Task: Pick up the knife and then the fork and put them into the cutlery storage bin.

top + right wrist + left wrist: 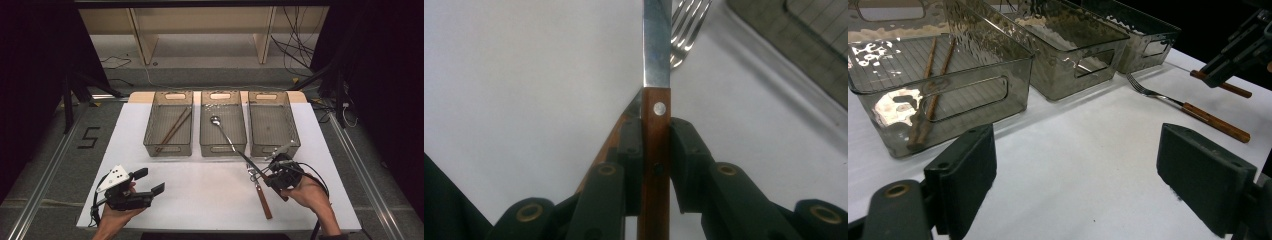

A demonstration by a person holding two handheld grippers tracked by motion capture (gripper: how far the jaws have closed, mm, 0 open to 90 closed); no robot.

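Wooden-handled knife [655,135] clamped in right gripper [655,150] jaws, fork [689,25] just beside

A white table [200,195] carries three smoky translucent bins side by side along its far edge. The left bin [168,125] stands well ahead of the left gripper's fingers [965,175], the middle bin [223,123] and the right bin [273,122] farther across. A fork [260,187] with a wooden handle lies flat on the bare surface just beside the right gripper's fingers [684,160], its tines seemingly pointing toward the bins.
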